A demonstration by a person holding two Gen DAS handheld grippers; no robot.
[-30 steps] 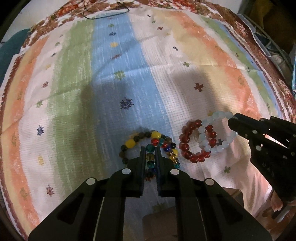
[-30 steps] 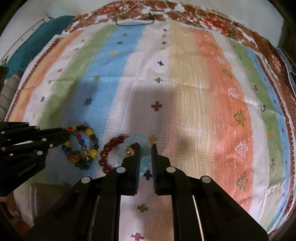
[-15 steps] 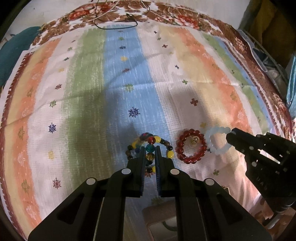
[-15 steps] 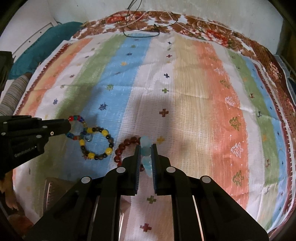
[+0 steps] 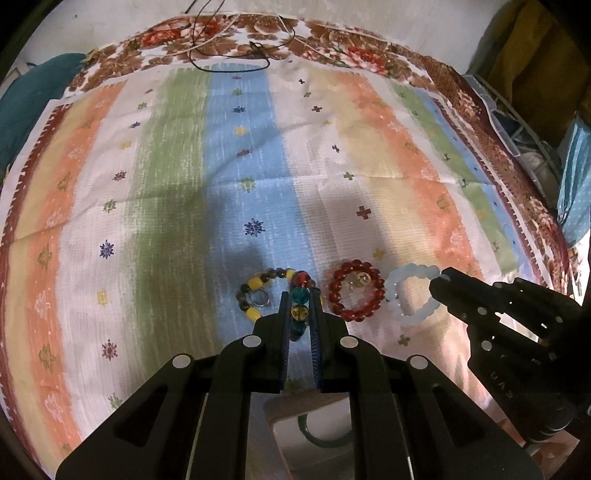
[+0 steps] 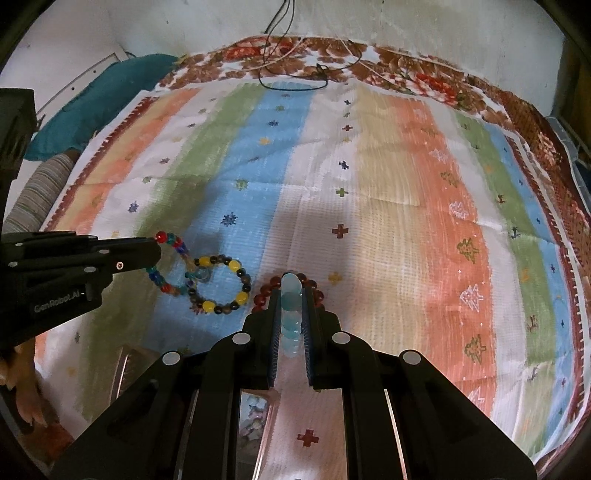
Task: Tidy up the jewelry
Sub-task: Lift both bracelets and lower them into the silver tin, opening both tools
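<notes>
Left claw (image 5: 299,301) is clamped on a string of mixed glass beads in teal, amber, red and blue (image 5: 298,310), its narrow jaws pinching the strand edge-on. Right claw (image 6: 291,295) likewise grips a bracelet of pale, milky blue beads (image 6: 289,317), the beads stacked in a line between its two black fingers (image 6: 275,321).

Just beside the left claw lies a loop of dark brown and yellow beads (image 5: 255,295) with a small clear ring-like piece inside it; from the right wrist view this loop touches the mixed glass strand. Between the two claws rests a round bracelet of dark red beads (image 5: 354,295), a golden, glassy bead at its centre, flat on the cloth.

Everything sits on a woven spread with stripes of orange, green, blue and cream (image 6: 369,177), dotted with small crosses and tree figures and edged in brown flowers. Thin black and pale cords (image 6: 291,70) trail across its far edge. Beyond stands a whitish wall (image 6: 424,26); a teal cushion (image 6: 103,99) lies at the far left.
</notes>
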